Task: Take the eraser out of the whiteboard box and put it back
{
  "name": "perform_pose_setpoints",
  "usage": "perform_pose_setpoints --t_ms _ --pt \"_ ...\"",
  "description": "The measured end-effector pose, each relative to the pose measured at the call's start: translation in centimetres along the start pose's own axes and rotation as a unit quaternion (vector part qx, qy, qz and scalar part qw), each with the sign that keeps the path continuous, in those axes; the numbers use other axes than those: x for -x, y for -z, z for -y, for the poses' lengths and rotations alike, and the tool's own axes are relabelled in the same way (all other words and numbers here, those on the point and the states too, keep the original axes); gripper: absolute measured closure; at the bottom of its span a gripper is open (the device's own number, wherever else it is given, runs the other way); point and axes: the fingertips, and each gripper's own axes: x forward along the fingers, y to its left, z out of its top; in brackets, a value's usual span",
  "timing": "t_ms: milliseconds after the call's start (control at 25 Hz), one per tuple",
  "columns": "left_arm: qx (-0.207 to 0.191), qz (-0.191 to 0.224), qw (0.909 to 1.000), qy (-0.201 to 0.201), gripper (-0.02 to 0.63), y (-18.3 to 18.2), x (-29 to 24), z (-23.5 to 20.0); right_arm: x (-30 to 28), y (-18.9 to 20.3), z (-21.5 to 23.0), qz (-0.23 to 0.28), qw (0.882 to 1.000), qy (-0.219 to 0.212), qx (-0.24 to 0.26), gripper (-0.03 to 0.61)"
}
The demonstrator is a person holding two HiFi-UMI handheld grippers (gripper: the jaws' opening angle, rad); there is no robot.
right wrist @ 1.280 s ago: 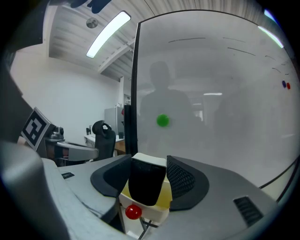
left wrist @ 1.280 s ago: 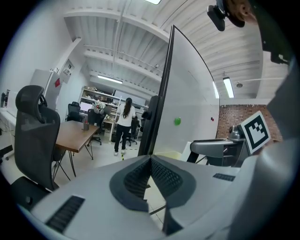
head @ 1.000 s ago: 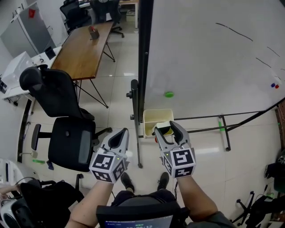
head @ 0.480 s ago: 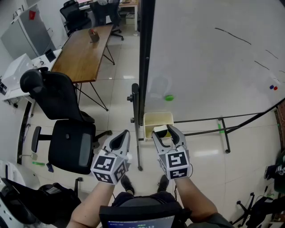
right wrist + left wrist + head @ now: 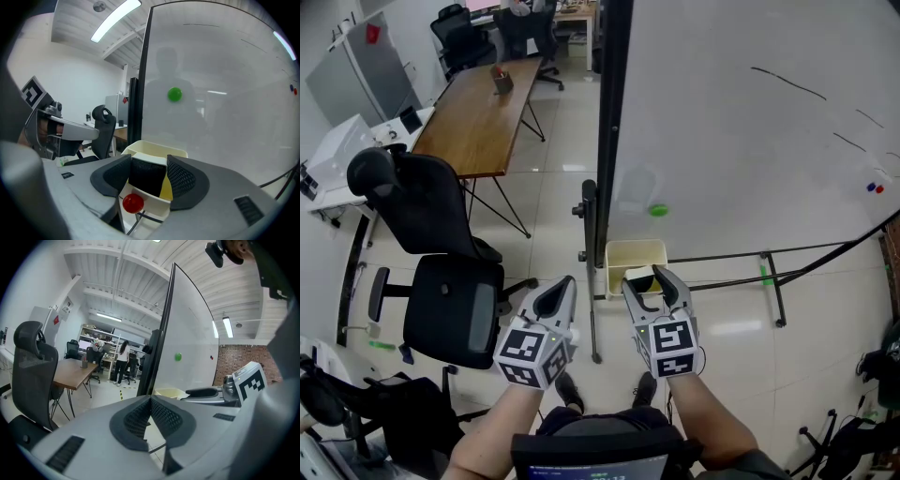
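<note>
The eraser (image 5: 147, 176), a black block with a white top, sat between the jaws of the right gripper (image 5: 149, 159), which were clamped against its two sides. It was at the near end of the cream box (image 5: 154, 146), with its lower edge hidden behind the box's near wall; whether it touched the bottom could not be told. A yellow piece showed just beside it, and a small red ball (image 5: 132, 202) lay just below the box's near wall.

From the head view, the right gripper (image 5: 653, 281) reached over the near rim of the box (image 5: 623, 251), which hung at the foot of the whiteboard (image 5: 750, 141) beside its black post (image 5: 609, 122). A green magnet (image 5: 658, 210) stuck to the board above the box, and thin dark strokes marked the board's upper part.

The left gripper (image 5: 562, 286) hung just left of the right one, off the board, its jaws pressed together with nothing between them (image 5: 151, 399).

Further left stood a black office chair (image 5: 441, 272), and beyond it a wooden table (image 5: 478, 108).
</note>
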Motion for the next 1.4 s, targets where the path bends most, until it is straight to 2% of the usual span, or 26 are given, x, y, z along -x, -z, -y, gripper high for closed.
perform_pose_setpoints --t_ms 200,320,520,760,1000,1200,1400 --pt "-0.002 0.003 1.0 0.001 0.583 -0.3 0.1 0.0 -0.2 0.1 0.0 -0.009 1.0 -0.008 -0.002 0.311" --pt "-0.006 0.012 0.9999 0.003 0.583 -1.3 0.5 0.3 0.4 -0.9 0.0 -0.006 1.0 -0.015 -0.002 0.287" --pt "-0.023 0.042 0.9988 0.0 0.583 -4.5 1.4 0.9 3.0 -6.0 0.7 0.044 0.999 -0.019 -0.013 0.287" --pt "-0.032 0.105 0.994 0.008 0.583 -11.5 4.4 3.2 8.1 -14.2 2.0 0.121 0.992 -0.026 -0.021 0.288" --pt "-0.068 0.159 0.9846 0.025 0.584 -17.8 7.5 6.8 13.2 -19.8 3.8 0.189 0.982 -0.014 -0.022 0.379" --pt "-0.078 0.172 0.9812 0.037 0.584 -19.1 8.3 8.8 15.8 -21.3 4.2 0.218 0.976 -0.009 -0.02 0.546" --pt "-0.082 0.175 0.9804 0.038 0.584 -19.3 8.6 9.5 17.0 -21.6 4.4 0.226 0.974 -0.013 -0.023 0.561"
